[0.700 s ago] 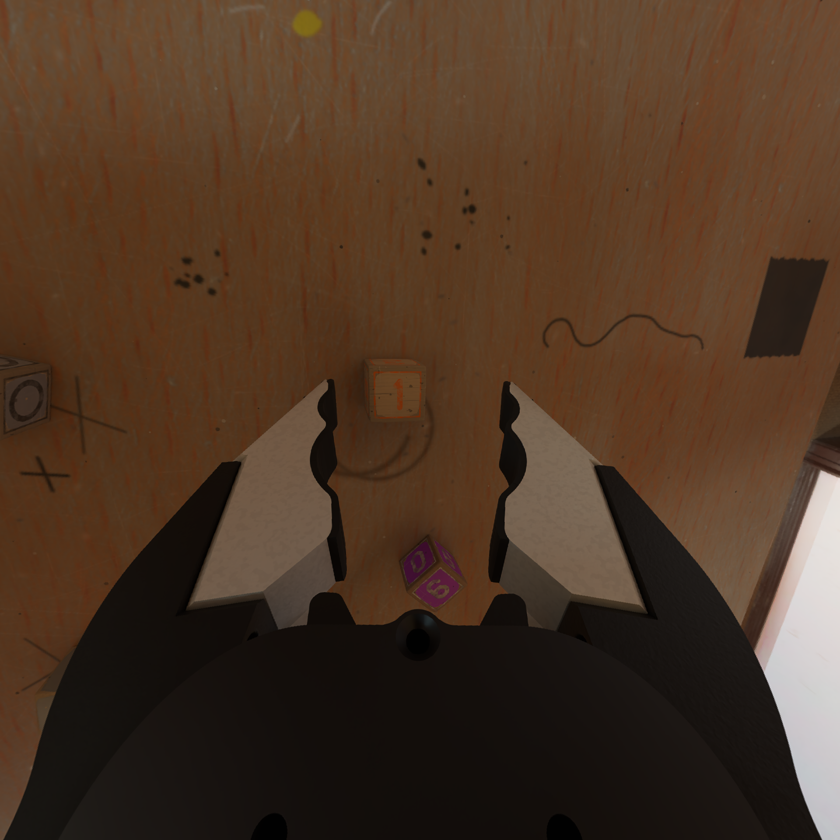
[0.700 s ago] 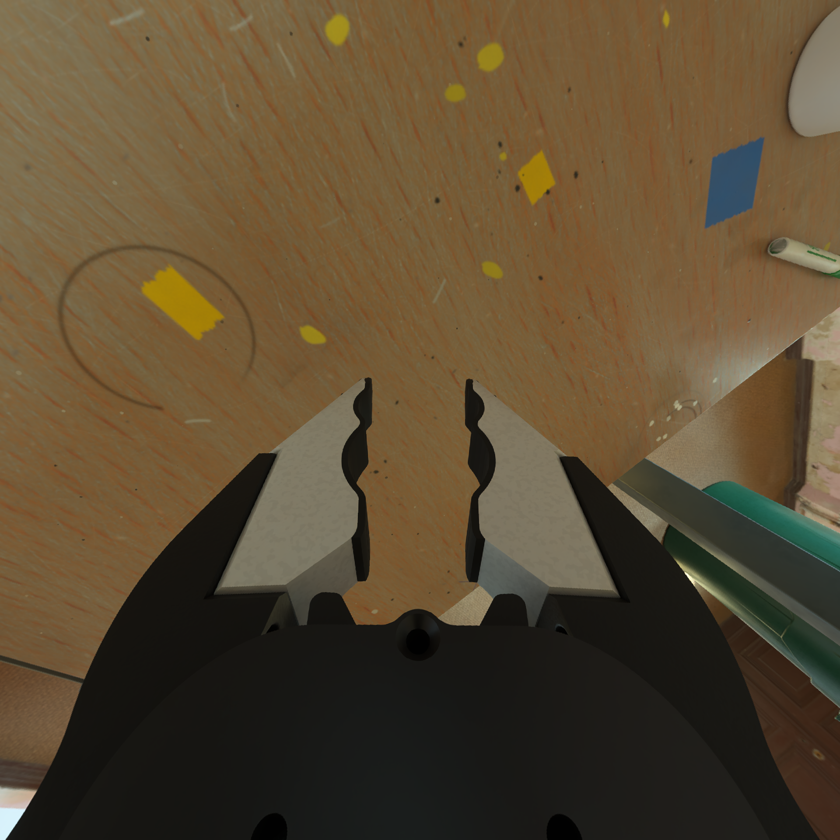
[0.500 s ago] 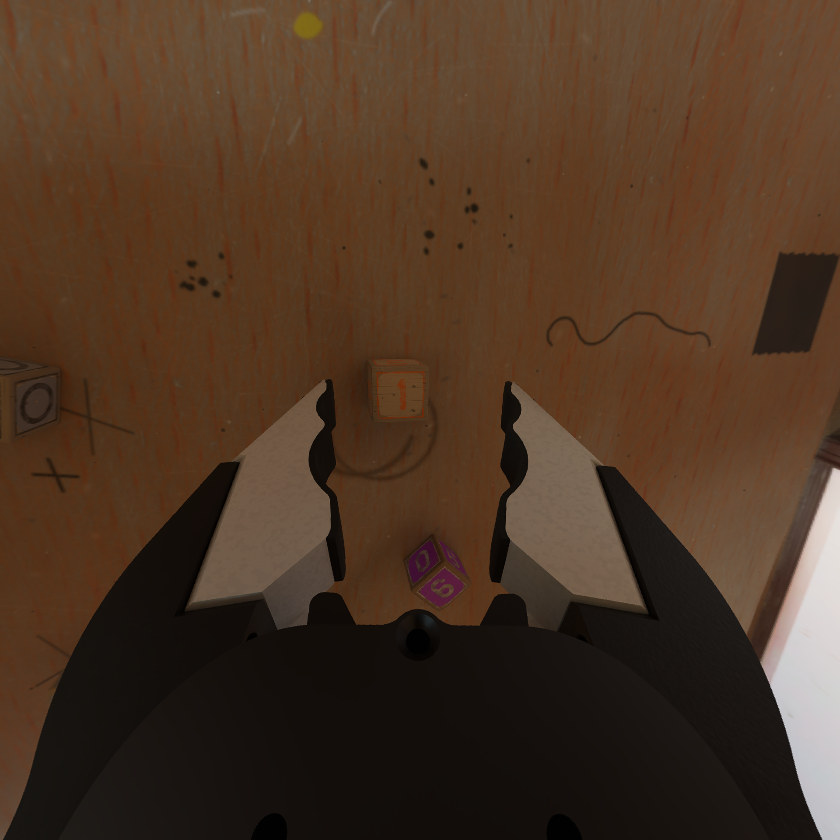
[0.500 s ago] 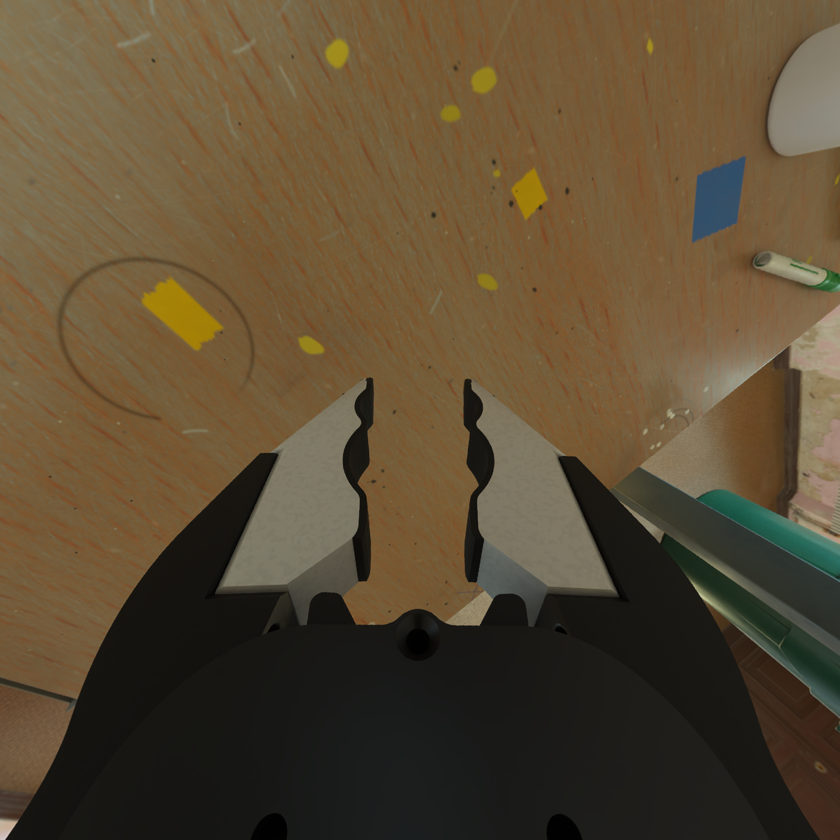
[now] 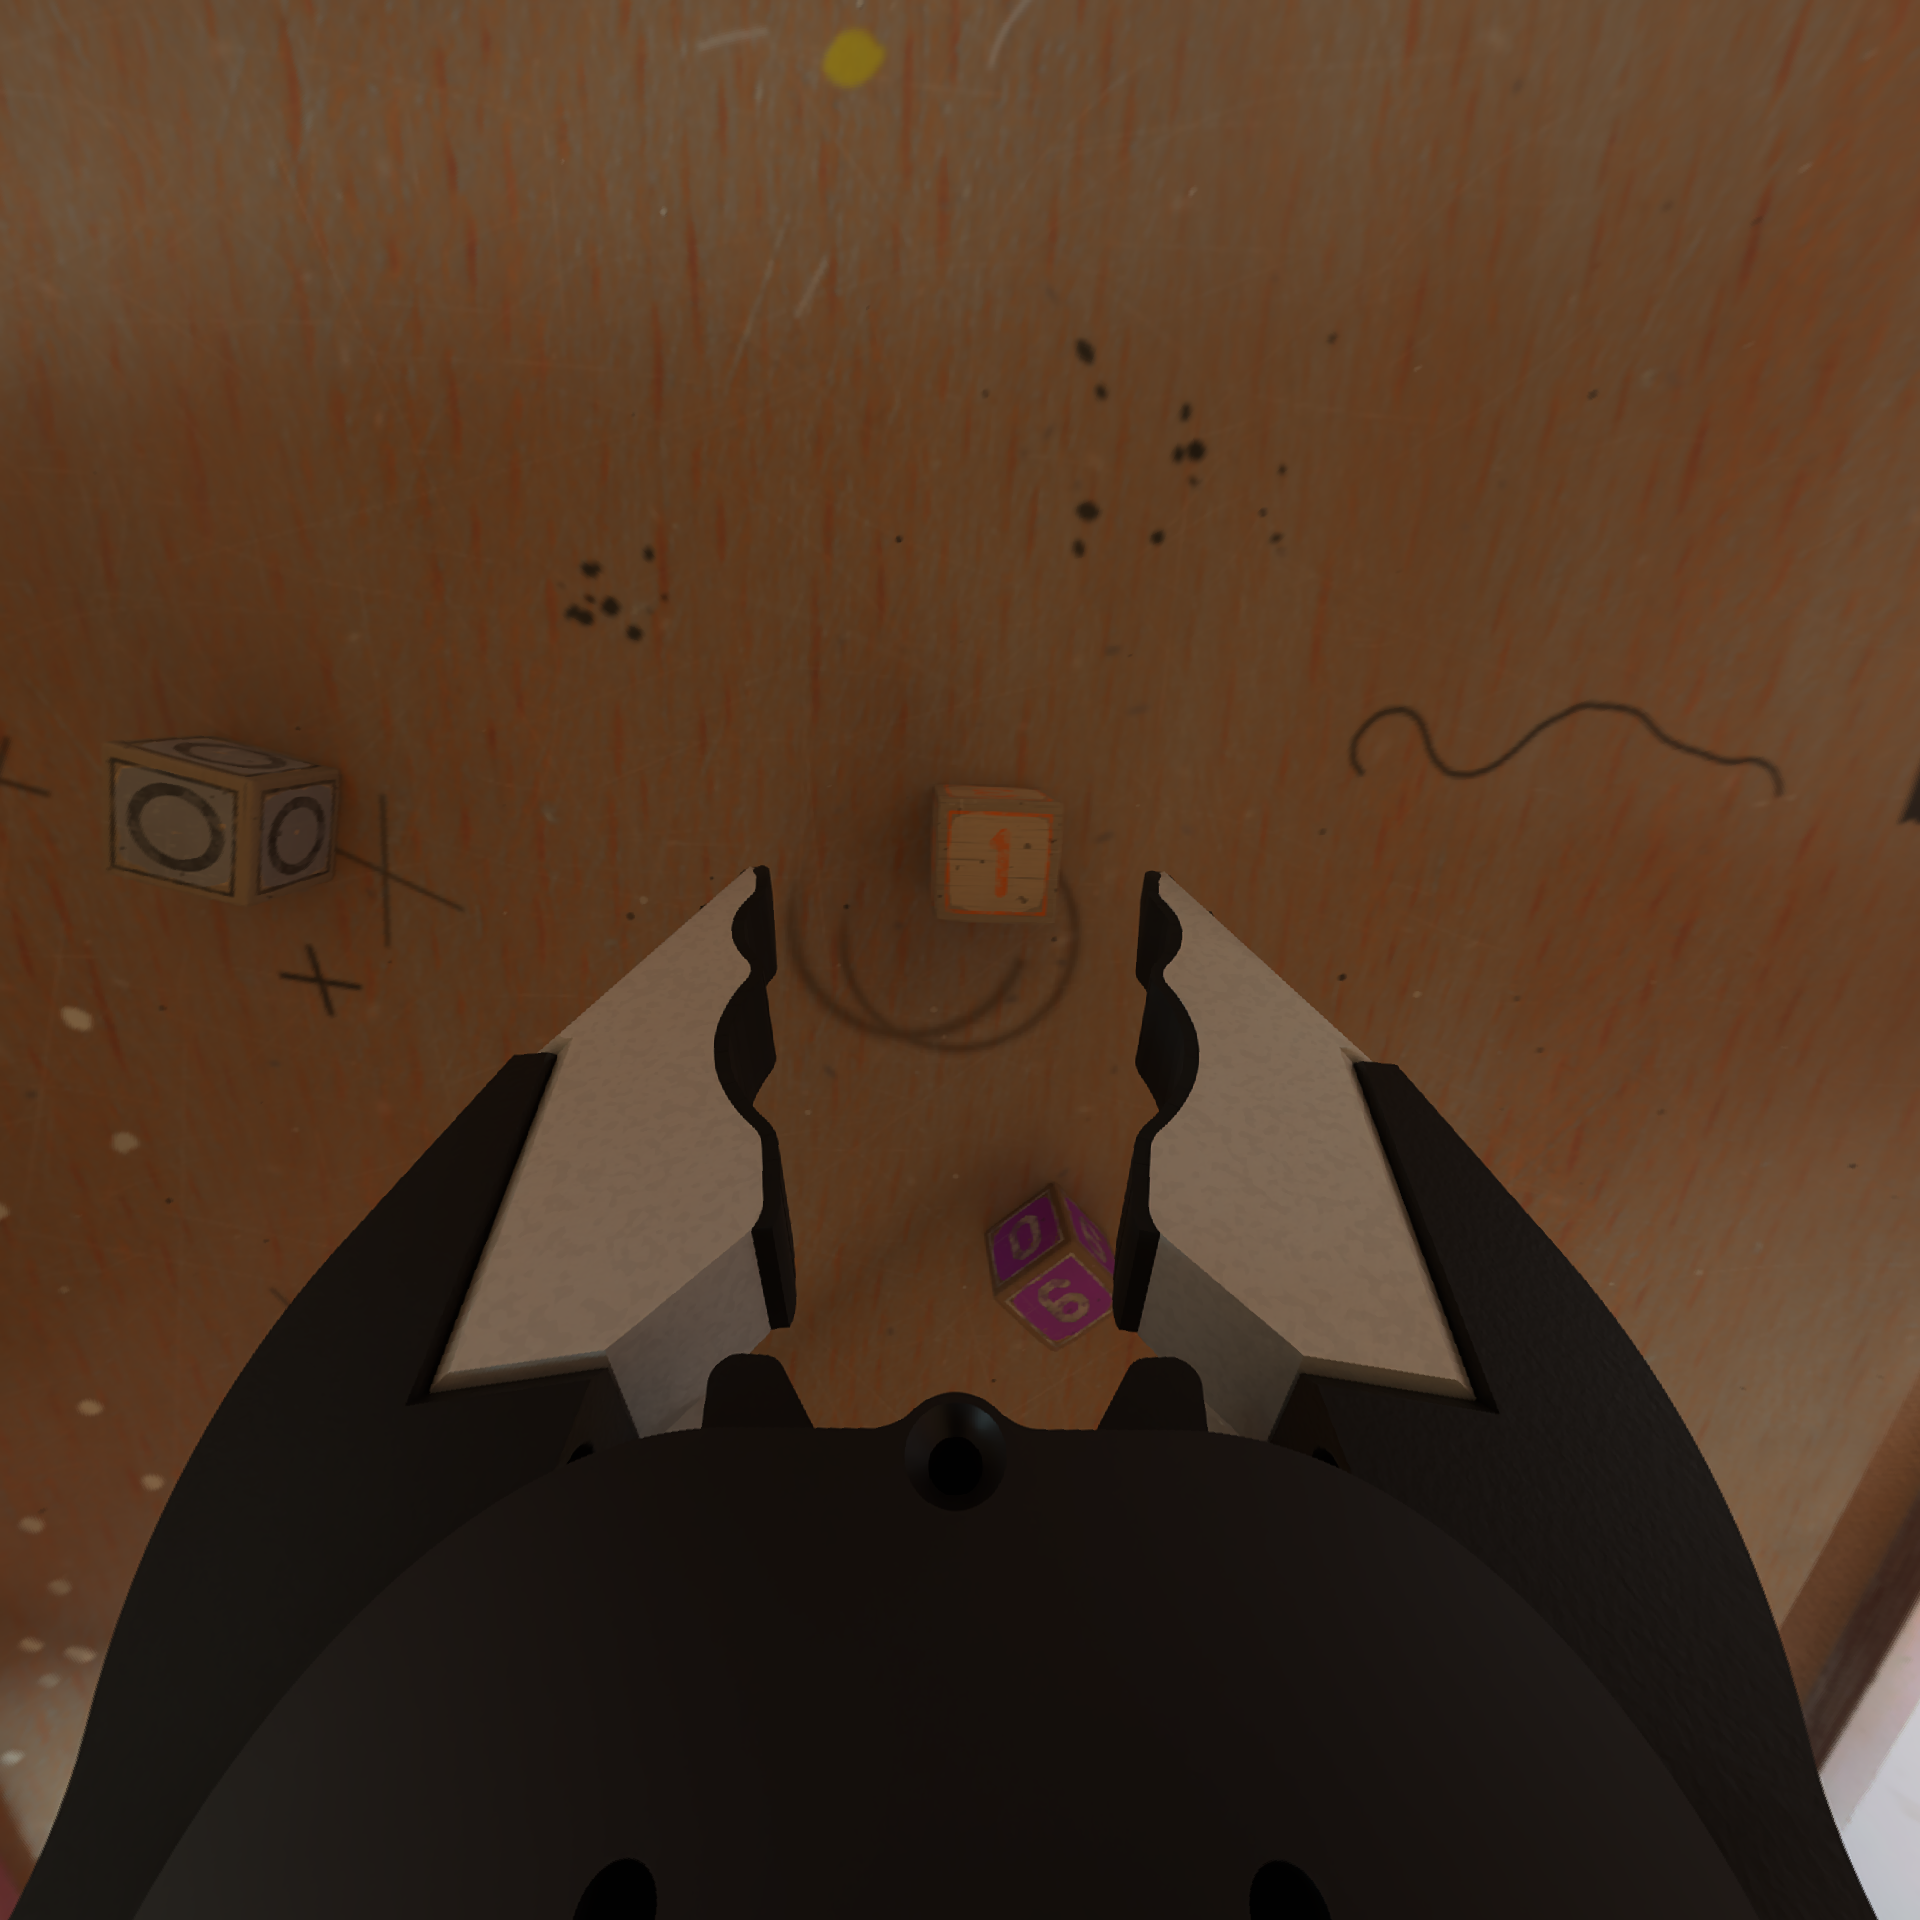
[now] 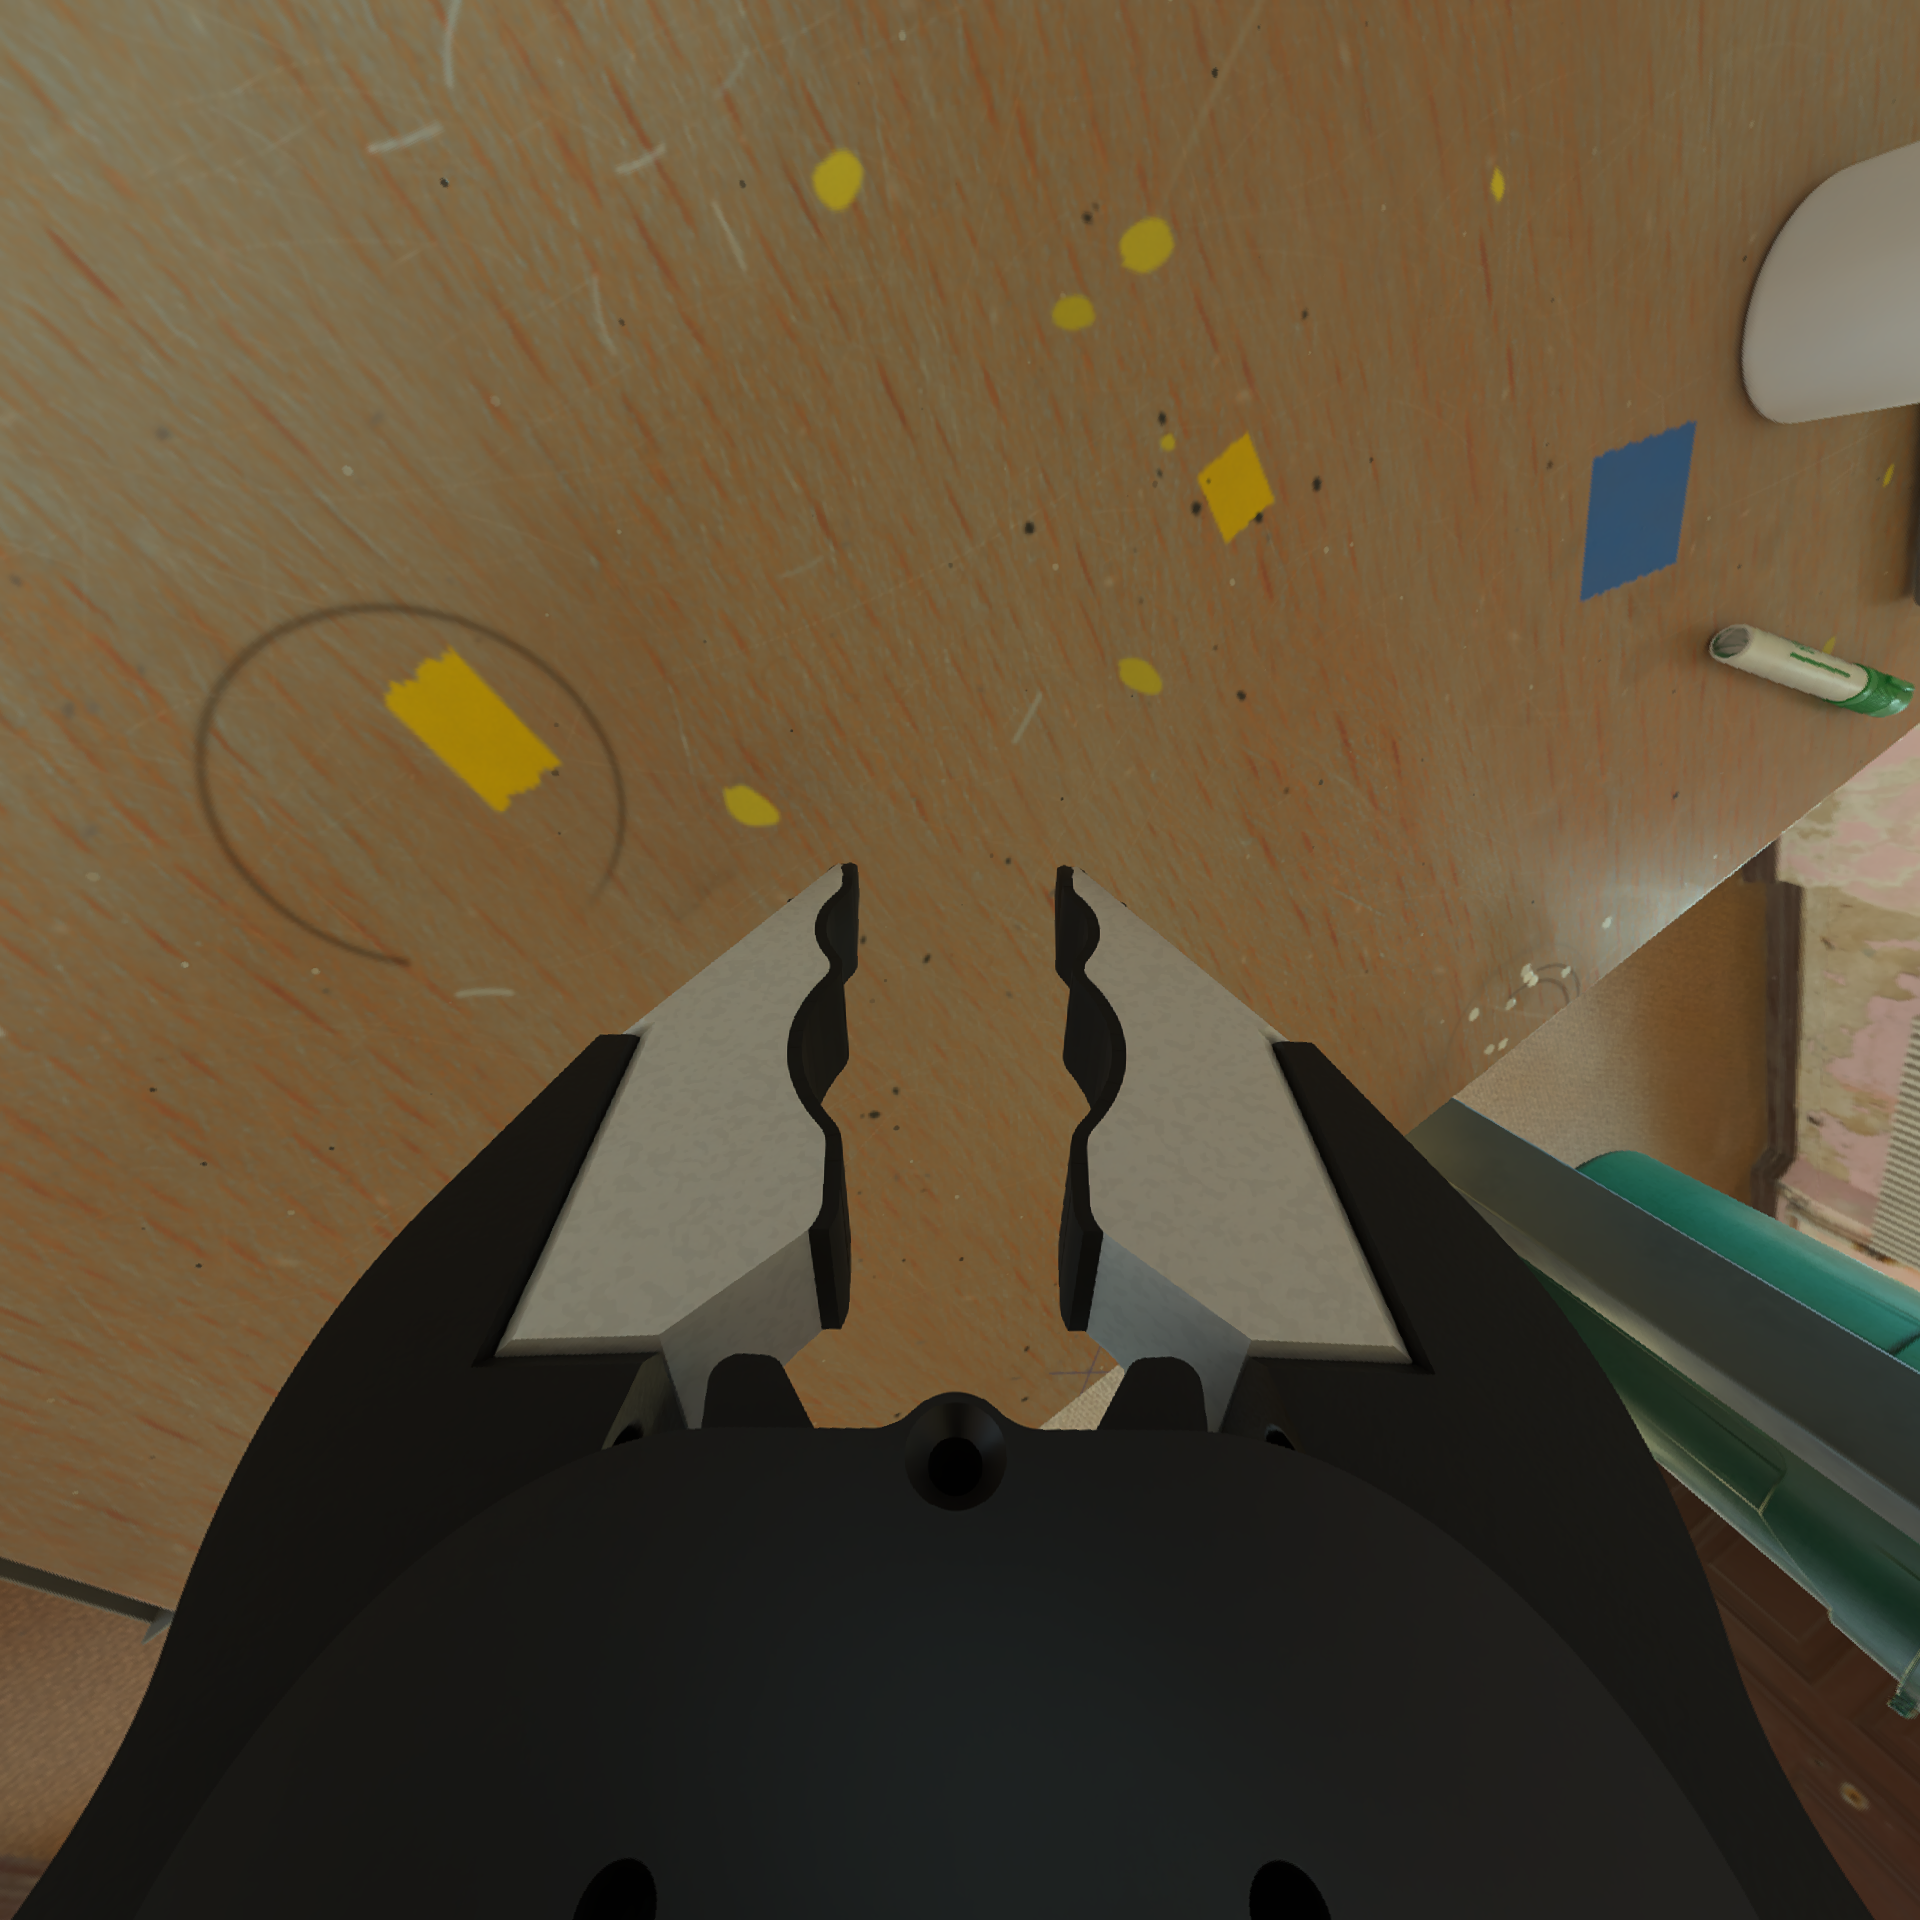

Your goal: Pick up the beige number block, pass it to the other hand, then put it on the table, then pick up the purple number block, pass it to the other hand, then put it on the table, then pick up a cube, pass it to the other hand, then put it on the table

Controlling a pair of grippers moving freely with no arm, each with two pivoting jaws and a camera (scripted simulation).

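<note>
In the left wrist view the beige number block [image 5: 995, 854] with an orange figure sits on the wooden table [image 5: 727, 416], just beyond my fingertips and a little right of centre. The purple number block [image 5: 1049, 1270] lies tilted on the table below the gripper, near the right finger's base. A grey cube [image 5: 220, 819] with black rings stands at the far left. My left gripper [image 5: 954, 883] is open wide and empty, above the table. My right gripper [image 6: 954, 883] is open and empty over bare table [image 6: 727, 468]; no block shows in its view.
In the right wrist view a green-capped marker [image 6: 1808, 670] and a white rounded object [image 6: 1839, 301] lie at the far right, near the table edge [image 6: 1558, 997]. A teal and grey object [image 6: 1714, 1351] stands beyond that edge. Tape patches and paint spots mark the table.
The left gripper has shifted left, so the grey cube has come further into view and the blocks sit further right. The right gripper has moved too; the marker and white object show further in.
</note>
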